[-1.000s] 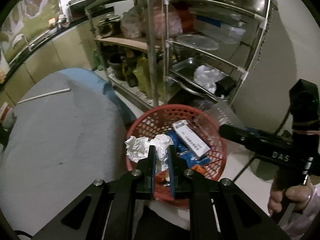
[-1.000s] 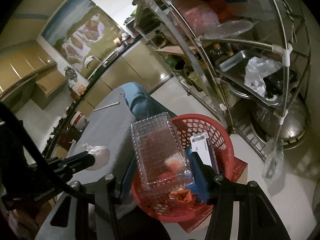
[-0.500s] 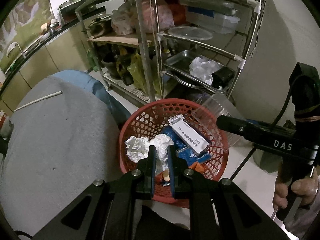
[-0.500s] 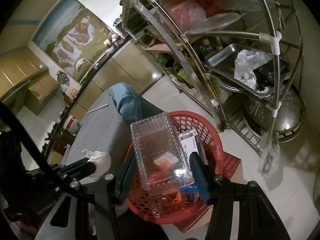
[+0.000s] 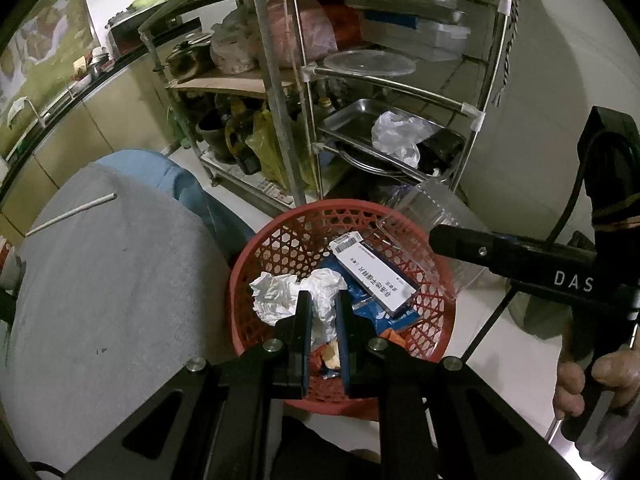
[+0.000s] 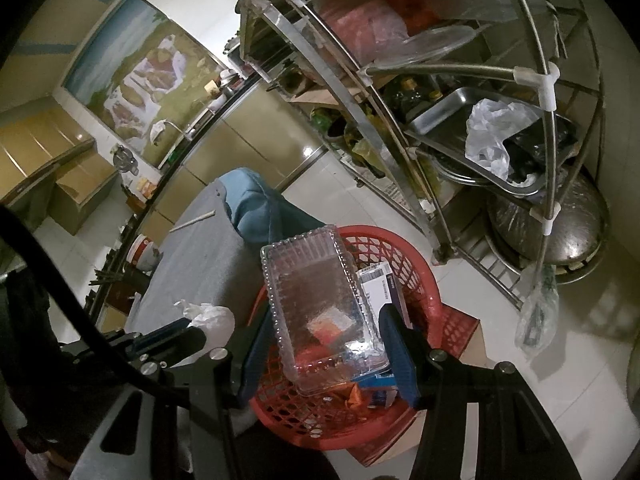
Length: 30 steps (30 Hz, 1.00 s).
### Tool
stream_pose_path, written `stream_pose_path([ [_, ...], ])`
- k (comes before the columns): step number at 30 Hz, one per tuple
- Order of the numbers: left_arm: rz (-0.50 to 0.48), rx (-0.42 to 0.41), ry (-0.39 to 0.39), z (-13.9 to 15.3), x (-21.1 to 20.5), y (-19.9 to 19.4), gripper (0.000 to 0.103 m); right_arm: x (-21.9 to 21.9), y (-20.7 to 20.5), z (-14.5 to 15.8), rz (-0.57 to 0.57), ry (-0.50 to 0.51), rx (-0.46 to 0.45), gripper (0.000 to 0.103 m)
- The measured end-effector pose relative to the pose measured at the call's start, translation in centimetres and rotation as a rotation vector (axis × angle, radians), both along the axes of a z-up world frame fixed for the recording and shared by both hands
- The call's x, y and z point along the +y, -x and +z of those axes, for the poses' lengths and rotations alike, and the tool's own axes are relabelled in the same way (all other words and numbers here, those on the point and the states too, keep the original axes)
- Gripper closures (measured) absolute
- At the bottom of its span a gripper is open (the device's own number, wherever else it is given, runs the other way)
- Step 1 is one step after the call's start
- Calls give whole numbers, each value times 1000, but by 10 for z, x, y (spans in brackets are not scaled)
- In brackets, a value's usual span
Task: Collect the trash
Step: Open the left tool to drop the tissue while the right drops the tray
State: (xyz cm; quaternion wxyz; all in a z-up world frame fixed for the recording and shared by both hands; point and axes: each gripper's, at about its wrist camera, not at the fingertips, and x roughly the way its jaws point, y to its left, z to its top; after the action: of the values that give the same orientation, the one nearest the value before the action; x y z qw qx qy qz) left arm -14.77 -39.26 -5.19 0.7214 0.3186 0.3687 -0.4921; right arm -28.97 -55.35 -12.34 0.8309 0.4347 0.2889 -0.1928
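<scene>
A red mesh basket (image 5: 400, 216) stands on the floor beside a grey table; it also shows in the right wrist view (image 6: 412, 252). It holds a white-and-blue box (image 5: 374, 272) and other wrappers. My left gripper (image 5: 322, 308) is shut on a crumpled white tissue (image 5: 280, 296) and holds it over the basket's left side. My right gripper (image 6: 324, 320) is shut on a clear plastic clamshell box (image 6: 320, 304) and holds it above the basket. That box shows at the basket's far right rim in the left wrist view (image 5: 436, 220).
A grey-covered table (image 5: 100, 280) lies left of the basket with a white straw (image 5: 72, 214) on it. A metal rack (image 5: 304, 80) full of pots, trays and bags stands just behind the basket. A cardboard piece (image 6: 468, 336) lies under the basket.
Both grippers have risen slightly and shifted over the basket, each keeping its load. The basket sits a little more centred under them.
</scene>
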Motion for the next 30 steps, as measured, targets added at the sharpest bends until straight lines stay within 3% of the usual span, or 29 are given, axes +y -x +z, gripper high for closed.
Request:
stream_pose_path([
  [24, -3, 10, -12, -7, -8, -3, 89, -3, -1, -3, 4, -1, 4, 46],
  [28, -9, 14, -18, -7, -8, -3, 76, -3, -4, -4, 7, -1, 3, 46],
  [30, -2, 8, -13, -5, -7, -4, 56, -2, -8, -3, 9, -6, 2, 45],
])
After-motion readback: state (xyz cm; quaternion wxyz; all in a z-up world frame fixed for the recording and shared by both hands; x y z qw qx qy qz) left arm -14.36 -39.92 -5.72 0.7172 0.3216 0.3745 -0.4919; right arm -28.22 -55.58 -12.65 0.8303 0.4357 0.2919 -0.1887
